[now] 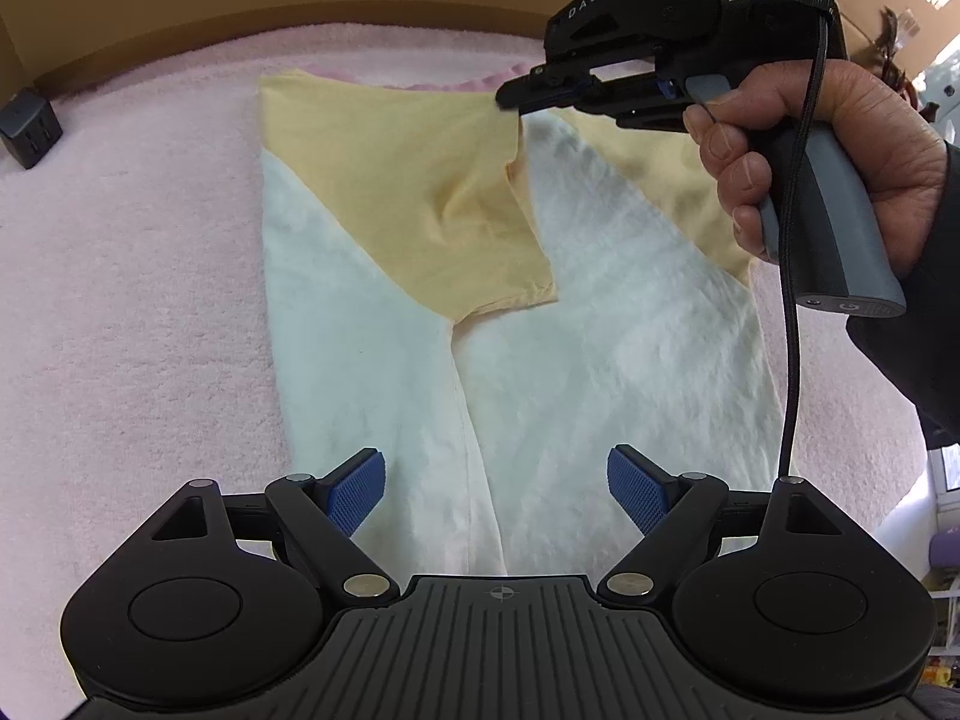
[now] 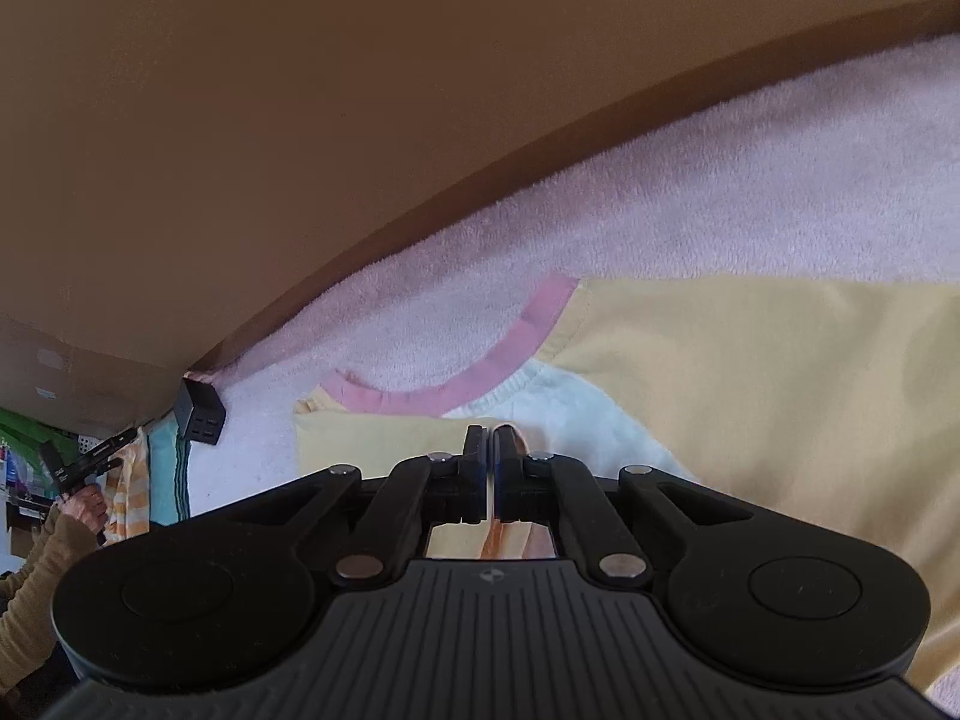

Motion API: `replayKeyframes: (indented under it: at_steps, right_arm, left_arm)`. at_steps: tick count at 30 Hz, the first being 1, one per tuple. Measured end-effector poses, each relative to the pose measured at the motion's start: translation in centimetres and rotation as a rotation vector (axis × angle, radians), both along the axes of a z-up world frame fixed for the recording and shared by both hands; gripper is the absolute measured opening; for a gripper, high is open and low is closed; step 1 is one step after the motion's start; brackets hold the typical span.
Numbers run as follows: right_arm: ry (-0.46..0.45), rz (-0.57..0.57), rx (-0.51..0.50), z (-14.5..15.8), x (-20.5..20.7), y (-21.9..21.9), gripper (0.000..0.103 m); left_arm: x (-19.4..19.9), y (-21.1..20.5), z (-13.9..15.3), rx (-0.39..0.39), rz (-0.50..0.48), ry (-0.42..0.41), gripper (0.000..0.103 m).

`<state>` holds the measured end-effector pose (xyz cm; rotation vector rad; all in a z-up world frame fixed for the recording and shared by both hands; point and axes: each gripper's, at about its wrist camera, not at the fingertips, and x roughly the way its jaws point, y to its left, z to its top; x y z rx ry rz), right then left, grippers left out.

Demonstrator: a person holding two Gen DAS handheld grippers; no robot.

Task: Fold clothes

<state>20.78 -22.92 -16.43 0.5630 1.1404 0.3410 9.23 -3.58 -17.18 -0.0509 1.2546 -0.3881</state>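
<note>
Shirt [image 1: 420,312] approx half-folded on pink blanket [image 1: 120,300]: right hand-held gripper [image 1: 510,97] pinches sleeve [image 1: 420,192], prob. mid-fold; left hand-held gripper [image 1: 495,489] wide open, empty.

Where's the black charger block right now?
The black charger block sits on the pink fleece blanket at its far left edge, against the brown wall, left of the yellow-and-white shirt and apart from it.

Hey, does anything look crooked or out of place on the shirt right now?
Nothing is damaged. The shirt lies on the pink towel with its sleeve folded slantwise across the white body, lifted at one edge where the right gripper pinches it. The left gripper is open above the hem.
</note>
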Motion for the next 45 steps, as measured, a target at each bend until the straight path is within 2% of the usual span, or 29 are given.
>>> replayKeyframes:
  at_steps: [5, 6, 9, 10, 12, 14, 17, 18, 20, 23, 26, 28, 30, 33, 35, 39, 42, 45]
  right_arm:
    - [-0.041, 0.018, -0.114, -0.5, 0.8, 0.4, 0.003]
    - [-0.041, 0.023, -0.113, -0.6, 0.8, 0.3, 0.003]
    - [-0.042, 0.003, -0.108, 0.2, 0.1, -0.6, 0.015]
    - [-0.059, 0.014, -0.092, 0.7, -0.4, -0.7, 0.015]
    - [-0.062, 0.085, -0.022, 1.2, -1.6, 0.0, 0.015]
    - [-0.018, 0.186, 0.045, 0.8, -2.6, 1.2, 0.015]
    - [0.051, 0.252, -0.052, -0.8, -4.0, 3.1, 0.014]
    - [0.051, 0.264, -0.084, -1.2, -4.4, 3.1, 0.005]
    - [0.052, 0.263, -0.096, -1.2, -5.2, 2.1, 0.004]
    - [0.039, 0.238, -0.197, 0.1, -6.9, -0.1, 0.011]
    - [0.012, 0.314, -0.06, 1.4, -8.7, -1.3, 0.012]
    - [0.042, 0.4, 0.052, 1.6, -9.5, -0.7, 0.015]
    - [0.073, 0.503, 0.124, 1.4, -10.5, 0.8, 0.02]
    - [0.104, 0.709, 0.14, 0.9, -13.0, 4.0, 0.024]
    - [0.124, 0.861, 0.128, 0.5, -14.9, 6.4, 0.026]
    - [0.011, 1.108, 0.055, 1.3, -19.9, 8.5, 0.026]
    - [-0.125, 1.227, 0.018, 2.2, -22.7, 9.5, 0.026]
    - [-0.214, 1.319, -0.022, 2.6, -24.5, 10.7, 0.034]
  left_arm:
    - [0.1, 0.3, -0.1, -0.005, 0.01, 0.006, 0.09]
    - [0.0, 0.4, 0.0, -0.007, 0.011, 0.005, 0.09]
    - [-0.1, 1.2, 0.3, -0.008, 0.028, -0.005, 0.09]
    - [0.0, 1.6, 0.4, -0.009, 0.039, -0.007, 0.09]
    - [0.1, 2.3, 0.6, -0.009, 0.055, -0.007, 0.09]
    - [0.3, 2.6, 0.9, -0.005, 0.063, -0.012, 0.09]
    - [0.3, 2.6, 1.4, -0.011, 0.069, -0.014, 0.09]
    - [0.2, 2.6, 1.6, -0.018, 0.07, -0.011, 0.09]
    - [-0.4, 2.6, 1.8, -0.06, 0.065, 0.021, 0.091]
    - [-1.9, 2.8, 2.3, -0.152, 0.051, 0.078, 0.091]
    - [-4.1, 3.6, 3.6, -0.262, 0.061, 0.103, 0.091]
    - [-5.5, 4.3, 4.5, -0.323, 0.087, 0.115, 0.092]
    - [-6.6, 5.1, 5.3, -0.337, 0.127, 0.112, 0.093]
    - [-7.8, 6.1, 6.3, -0.253, 0.169, 0.088, 0.093]
    - [-8.3, 6.9, 6.8, -0.224, 0.195, 0.084, 0.093]
    - [-8.6, 7.7, 7.9, -0.214, 0.231, 0.06, 0.093]
    - [-8.4, 7.7, 8.5, -0.224, 0.257, 0.028, 0.093]
    - [-8.0, 7.8, 8.4, -0.207, 0.314, 0.011, 0.093]
